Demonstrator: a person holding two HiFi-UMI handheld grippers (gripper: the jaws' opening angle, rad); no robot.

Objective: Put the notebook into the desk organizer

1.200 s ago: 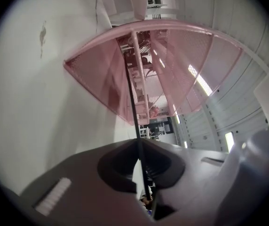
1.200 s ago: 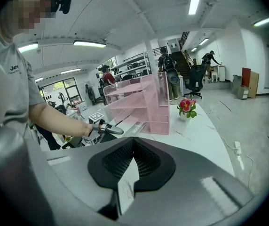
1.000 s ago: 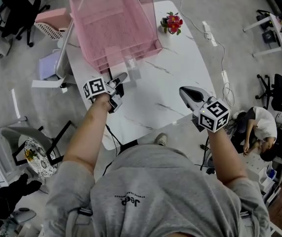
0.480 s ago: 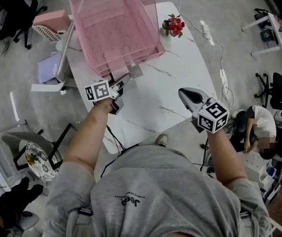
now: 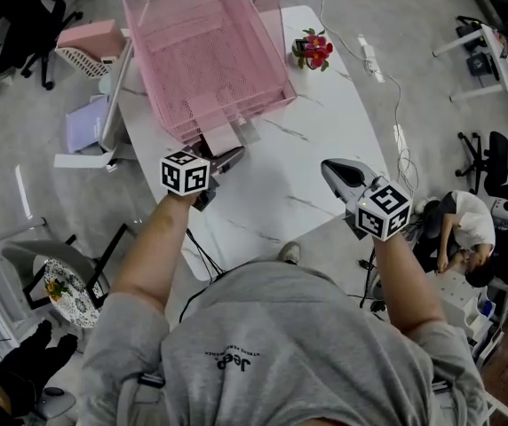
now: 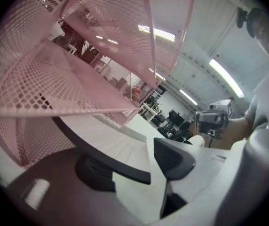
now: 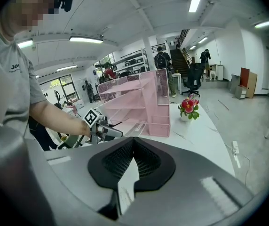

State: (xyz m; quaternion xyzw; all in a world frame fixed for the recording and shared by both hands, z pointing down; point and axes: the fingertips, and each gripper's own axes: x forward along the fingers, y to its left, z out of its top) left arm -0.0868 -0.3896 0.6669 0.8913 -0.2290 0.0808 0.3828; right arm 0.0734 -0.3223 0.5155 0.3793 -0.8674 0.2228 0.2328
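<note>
Head view: pink wire-mesh desk organizer [image 5: 210, 51] on white marbled tabletop [image 5: 325, 140]; flat pale notebook [image 5: 221, 138] pokes from its lowest tier, flatter than before. Left claw [image 5: 229, 155] released, jaws just opened, notebook's near edge between them, unpinched; its marker cube [image 5: 186, 173] has rolled over. Right claw [image 5: 329, 166] clenched, empty, unmoved.

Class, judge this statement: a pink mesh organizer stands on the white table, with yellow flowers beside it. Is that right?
One detail is wrong: the flowers are red, not yellow, as the head view shows. The rest holds: the pink mesh organizer stands on the white table, with the flowers beside it.
</note>
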